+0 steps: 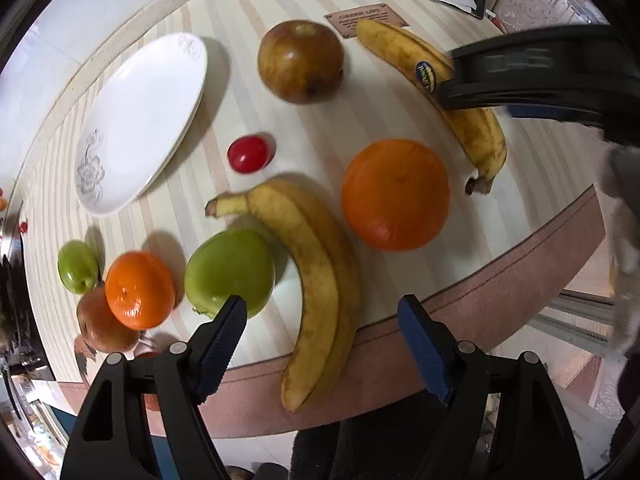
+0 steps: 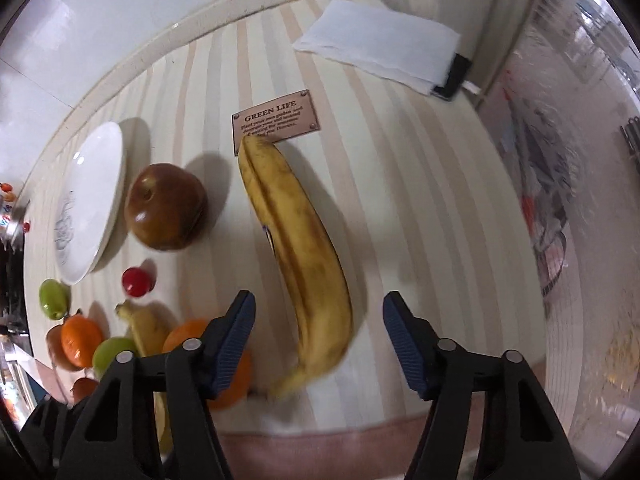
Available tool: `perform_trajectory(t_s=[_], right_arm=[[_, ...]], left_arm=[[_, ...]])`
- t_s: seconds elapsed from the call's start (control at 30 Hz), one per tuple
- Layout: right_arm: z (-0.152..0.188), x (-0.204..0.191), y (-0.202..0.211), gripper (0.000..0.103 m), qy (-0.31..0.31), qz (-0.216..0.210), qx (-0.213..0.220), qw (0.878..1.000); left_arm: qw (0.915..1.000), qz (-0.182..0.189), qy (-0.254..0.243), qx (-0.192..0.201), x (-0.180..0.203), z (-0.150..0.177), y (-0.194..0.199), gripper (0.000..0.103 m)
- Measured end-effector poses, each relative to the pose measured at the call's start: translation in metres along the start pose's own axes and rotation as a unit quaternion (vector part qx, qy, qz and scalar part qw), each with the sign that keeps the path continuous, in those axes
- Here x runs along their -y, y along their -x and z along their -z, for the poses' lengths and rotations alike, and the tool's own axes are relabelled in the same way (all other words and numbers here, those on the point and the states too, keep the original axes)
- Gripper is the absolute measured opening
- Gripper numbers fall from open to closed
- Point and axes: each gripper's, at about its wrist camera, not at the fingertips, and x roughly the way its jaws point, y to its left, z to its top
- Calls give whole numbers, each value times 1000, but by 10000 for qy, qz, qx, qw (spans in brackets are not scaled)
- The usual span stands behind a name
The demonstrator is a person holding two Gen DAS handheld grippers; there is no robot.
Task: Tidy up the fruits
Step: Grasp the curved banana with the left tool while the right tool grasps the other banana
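Fruit lies on a striped table beside a white oval plate (image 1: pixel 140 120). My left gripper (image 1: pixel 322 312) is open, hovering above a near banana (image 1: pixel 316 280) at the table's front edge. A green apple (image 1: pixel 230 270), a big orange (image 1: pixel 396 194), a small orange (image 1: pixel 140 290), a red cherry tomato (image 1: pixel 248 154) and a brown apple (image 1: pixel 300 62) lie around. My right gripper (image 2: pixel 318 312) is open, its jaws either side of the stem end of a second banana (image 2: pixel 296 240). In the left wrist view it (image 1: pixel 446 96) reaches in over that banana (image 1: pixel 476 128).
A small green fruit (image 1: pixel 78 266) and a reddish apple (image 1: pixel 100 326) sit at the left. A brown "Green Life" plaque (image 2: pixel 276 120) and folded white paper (image 2: pixel 380 44) lie at the back. The table's pink front edge (image 1: pixel 480 296) runs close below the grippers.
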Motion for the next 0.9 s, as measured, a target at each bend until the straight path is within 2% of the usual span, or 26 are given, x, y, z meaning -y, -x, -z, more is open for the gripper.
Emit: perform_trajectory(t_s=[0.1, 0.2, 0.27, 0.33, 0.43, 0.57, 0.73, 0.8, 0.9], right_arm=[[-7, -7, -13, 57, 105, 5, -65, 9999], [-7, -14, -19, 52, 305, 233, -3, 9993], [-5, -14, -19, 42, 420, 402, 75, 9983], [0, -12, -19, 40, 454, 275, 79, 9986], [12, -6, -16, 39, 473, 296, -47, 9984], [36, 1, -13, 38, 468, 257, -213, 9983], [60, 1, -13, 37, 499, 252, -298, 9980], [67, 4, -13, 37, 411, 222, -316, 9984], [72, 7, -13, 37, 334, 181, -325, 9988]], left_arm=[[9998, -194, -87, -47, 7, 1, -1, 76], [9992, -383, -106, -50, 12, 9, -3, 76], [9984, -546, -141, 0, 15, 15, -5, 76], [9981, -598, -151, -35, 17, 23, -5, 72], [9994, -351, 32, -77, 16, 36, -4, 72], [9993, -337, 104, -112, 16, 52, -12, 72], [9984, -506, -181, 156, 33, 55, -4, 72], [9988, -419, -206, 149, 35, 54, -4, 64], [9989, -416, -203, 20, 33, 57, -6, 61]])
